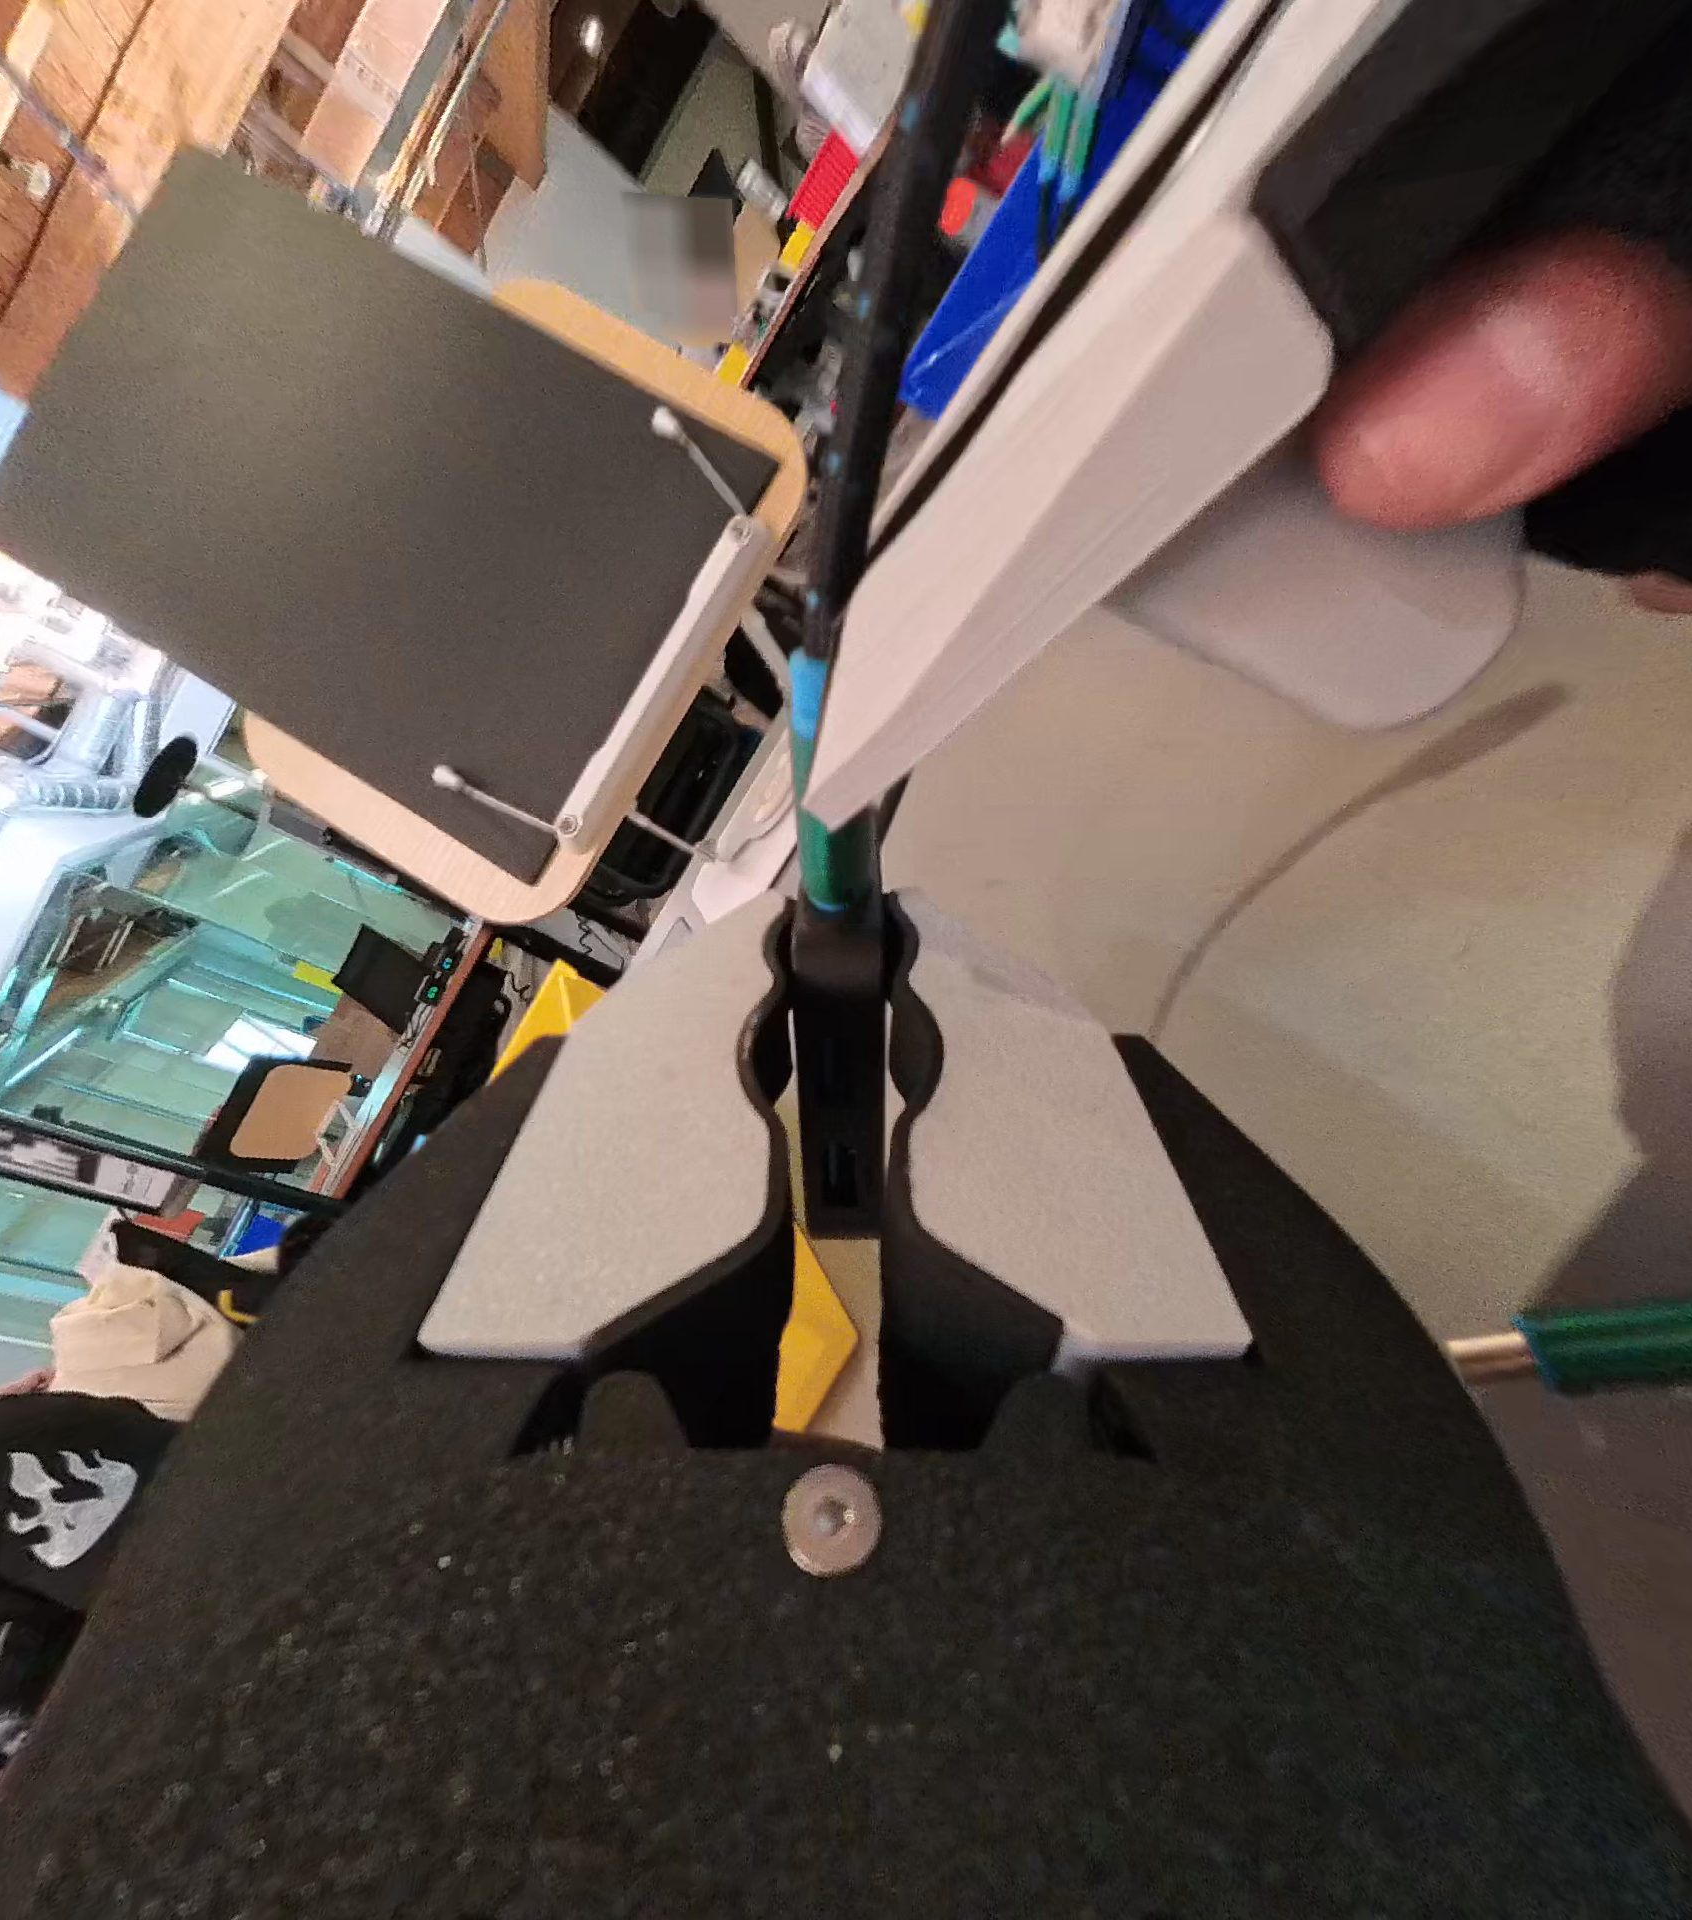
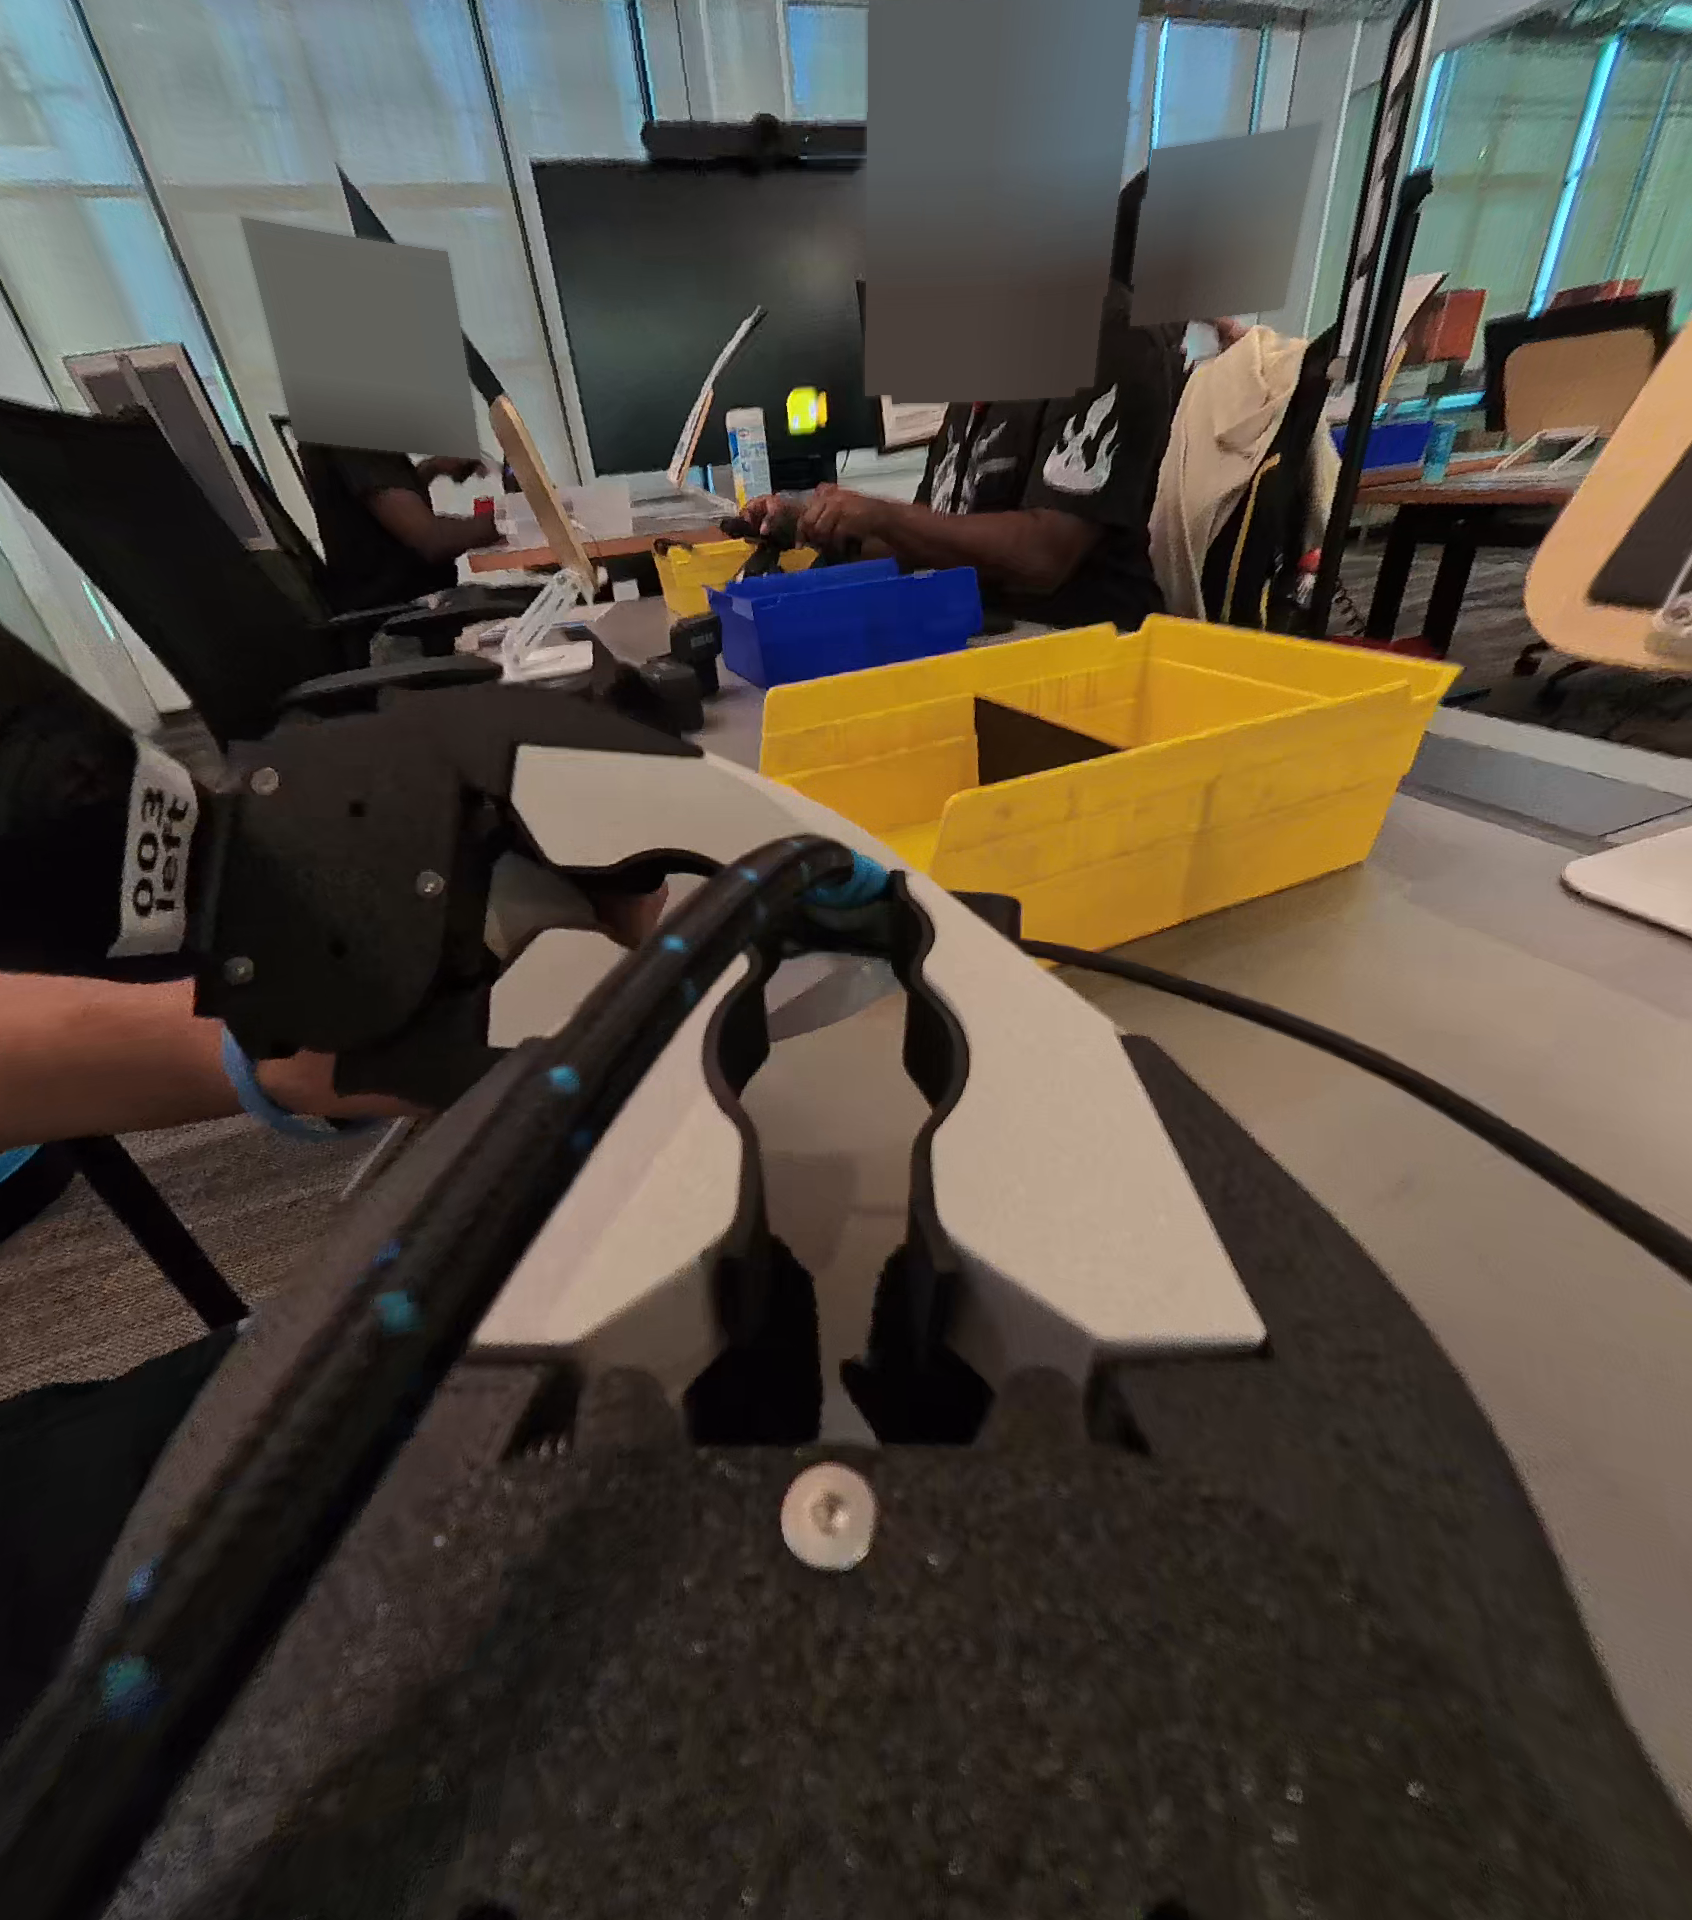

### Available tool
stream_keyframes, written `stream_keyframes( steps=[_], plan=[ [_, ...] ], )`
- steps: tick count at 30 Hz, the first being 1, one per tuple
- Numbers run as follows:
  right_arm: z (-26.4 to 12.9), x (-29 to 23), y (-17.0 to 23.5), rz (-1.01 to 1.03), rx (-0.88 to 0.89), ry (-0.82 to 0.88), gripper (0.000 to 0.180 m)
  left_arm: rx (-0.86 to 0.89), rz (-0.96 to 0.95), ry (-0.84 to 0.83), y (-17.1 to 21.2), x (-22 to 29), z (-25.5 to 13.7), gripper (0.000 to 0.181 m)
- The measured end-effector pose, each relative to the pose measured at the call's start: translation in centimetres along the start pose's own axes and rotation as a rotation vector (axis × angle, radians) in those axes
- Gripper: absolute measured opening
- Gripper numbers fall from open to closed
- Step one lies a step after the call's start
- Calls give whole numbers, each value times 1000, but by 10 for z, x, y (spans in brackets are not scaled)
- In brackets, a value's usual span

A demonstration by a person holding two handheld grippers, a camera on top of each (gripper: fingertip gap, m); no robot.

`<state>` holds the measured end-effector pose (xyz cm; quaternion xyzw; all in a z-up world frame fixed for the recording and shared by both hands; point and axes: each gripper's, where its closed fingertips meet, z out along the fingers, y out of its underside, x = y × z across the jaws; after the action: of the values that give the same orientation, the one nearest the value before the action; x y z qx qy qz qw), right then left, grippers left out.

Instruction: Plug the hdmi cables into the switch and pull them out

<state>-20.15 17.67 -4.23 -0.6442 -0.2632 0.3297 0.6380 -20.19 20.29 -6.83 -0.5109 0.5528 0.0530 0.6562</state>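
Two wavy grey fingers, matte

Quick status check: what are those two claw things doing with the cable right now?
Left gripper shut on the HDMI plug. Right gripper open; black cable draped over its left finger. Switch not in view. Yellow bin sits just beyond.

The left gripper is seen with pale grey fingers on a speckled black body, closed on a black HDMI switch. The HDMI cable is black flecked with bright blue dots, ending in a green collar banded in light blue. A yellow bin with a black divider and a blue bin are shown on the grey table.
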Motion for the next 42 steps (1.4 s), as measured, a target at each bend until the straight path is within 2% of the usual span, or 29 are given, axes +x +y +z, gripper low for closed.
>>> stream_keyframes(
  steps=[5,7,8,11,16,20,23,24,27,30,31,32,34,36,42],
  plan=[
    [2,0,-1,2,-5,16,19,1,-12,-2,1,-2,0,13],
    [1,1,-5,5,-6,12,19,38,-110,30,-3,-3,1,13],
    [0,1,-8,25,2,-2,18,60,-188,54,-4,-3,2,13],
    [-10,5,-14,98,38,-51,31,115,-509,182,0,-9,3,14],
    [-17,23,25,269,-99,-55,46,349,-1093,494,-12,-20,-11,14],
    [-8,12,18,406,-9,-147,55,542,-1384,730,-33,-26,-27,13],
    [-6,-8,5,455,41,-274,40,567,-1424,808,-41,-20,-30,14],
    [-7,-13,4,446,39,-303,16,571,-1425,838,-44,-17,-31,14],
    [-17,-16,-7,474,38,-383,12,594,-1411,907,-51,-15,-36,15],
    [-42,-11,-29,391,97,-407,12,546,-1380,904,-41,-17,-32,60],
    [-56,-9,-40,374,126,-426,13,547,-1387,894,-35,-22,-32,63],
    [-73,-5,-56,372,182,-445,13,552,-1394,875,-27,-27,-32,56],
    [-109,17,-88,336,277,-390,12,529,-1396,841,-11,-32,-31,49],
    [-144,51,-118,288,313,-255,12,462,-1388,813,3,-30,-28,44],
    [-247,198,-195,32,183,378,13,357,-1308,697,13,-28,-32,29]
  ],
)
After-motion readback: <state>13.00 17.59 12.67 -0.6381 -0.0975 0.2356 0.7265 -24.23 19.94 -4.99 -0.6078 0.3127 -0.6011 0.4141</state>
